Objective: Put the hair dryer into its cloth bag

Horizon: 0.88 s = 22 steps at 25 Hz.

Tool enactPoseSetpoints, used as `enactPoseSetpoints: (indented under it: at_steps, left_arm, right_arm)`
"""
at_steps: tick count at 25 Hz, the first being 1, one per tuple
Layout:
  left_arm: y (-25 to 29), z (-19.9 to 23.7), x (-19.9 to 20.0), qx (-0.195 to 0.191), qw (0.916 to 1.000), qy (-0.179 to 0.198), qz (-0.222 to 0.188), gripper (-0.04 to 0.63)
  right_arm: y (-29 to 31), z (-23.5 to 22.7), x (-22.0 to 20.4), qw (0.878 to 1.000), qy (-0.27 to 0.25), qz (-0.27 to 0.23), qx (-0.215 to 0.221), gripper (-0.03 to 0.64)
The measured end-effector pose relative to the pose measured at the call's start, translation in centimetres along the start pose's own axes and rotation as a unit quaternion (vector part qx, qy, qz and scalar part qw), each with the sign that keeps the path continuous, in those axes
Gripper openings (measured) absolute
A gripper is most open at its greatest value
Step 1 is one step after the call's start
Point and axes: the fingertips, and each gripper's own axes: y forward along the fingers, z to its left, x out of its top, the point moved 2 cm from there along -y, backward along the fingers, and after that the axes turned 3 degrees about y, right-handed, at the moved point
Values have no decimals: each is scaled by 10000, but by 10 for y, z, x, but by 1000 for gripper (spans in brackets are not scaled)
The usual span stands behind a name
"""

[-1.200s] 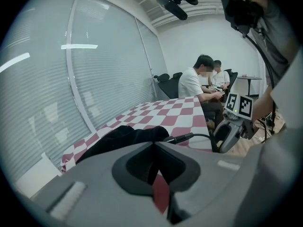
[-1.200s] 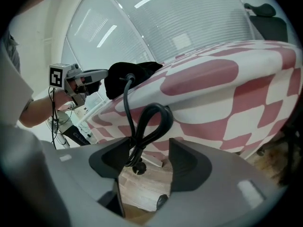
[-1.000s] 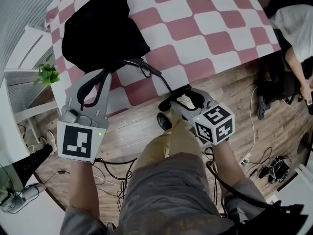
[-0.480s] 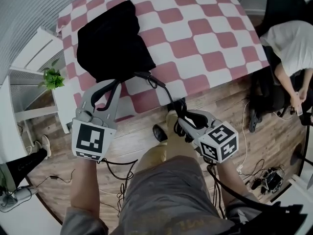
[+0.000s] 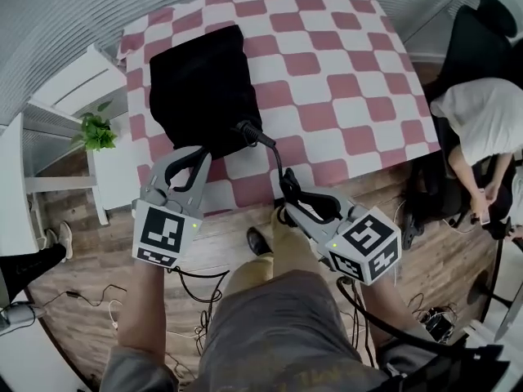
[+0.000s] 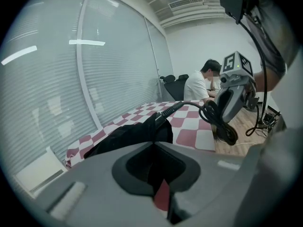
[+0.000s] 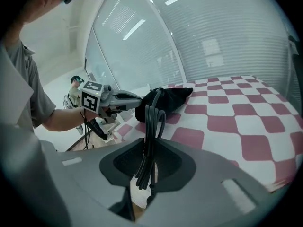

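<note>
My left gripper (image 5: 194,157) has its fingers pinched on the near edge of the black cloth bag (image 5: 196,84), which lies on the red-and-white checked table (image 5: 327,72). I can't see the hair dryer's body. Only its black power cord (image 5: 274,160) shows, running out of the bag's near end and off the table's edge. My right gripper (image 5: 299,202) hangs just off that edge, above the wood floor (image 5: 237,229). Its fingers have just been closing and now clamp the looped bundle of that cord, its strands upright between them. A seated person (image 5: 478,117) is beside the table's right corner.
</note>
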Motion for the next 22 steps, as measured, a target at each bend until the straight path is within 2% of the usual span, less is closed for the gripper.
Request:
enactPoseSetpoints:
  at_steps: [4, 8, 12, 16, 22]
  left_arm:
    - [6, -3, 3, -58, 10000, 22, 32, 12]
    - [12, -1, 6, -96, 9999, -46, 22, 12]
    - [15, 4, 14, -85, 9999, -91, -24, 12]
    - [19, 11, 21, -61, 9999, -154, -31, 12]
    - [26, 11, 31, -106, 9997, -227, -12, 12]
  right_arm:
    - [25, -10, 10, 9996, -100, 274, 12, 92]
    - [37, -14, 27, 9992, 54, 259, 292, 92]
    - [39, -17, 57, 9960, 523, -83, 719, 91]
    - [48, -24, 87, 9863, 1130, -524, 1085, 91]
    - [67, -45, 108, 9682, 1865, -1187, 1171, 91]
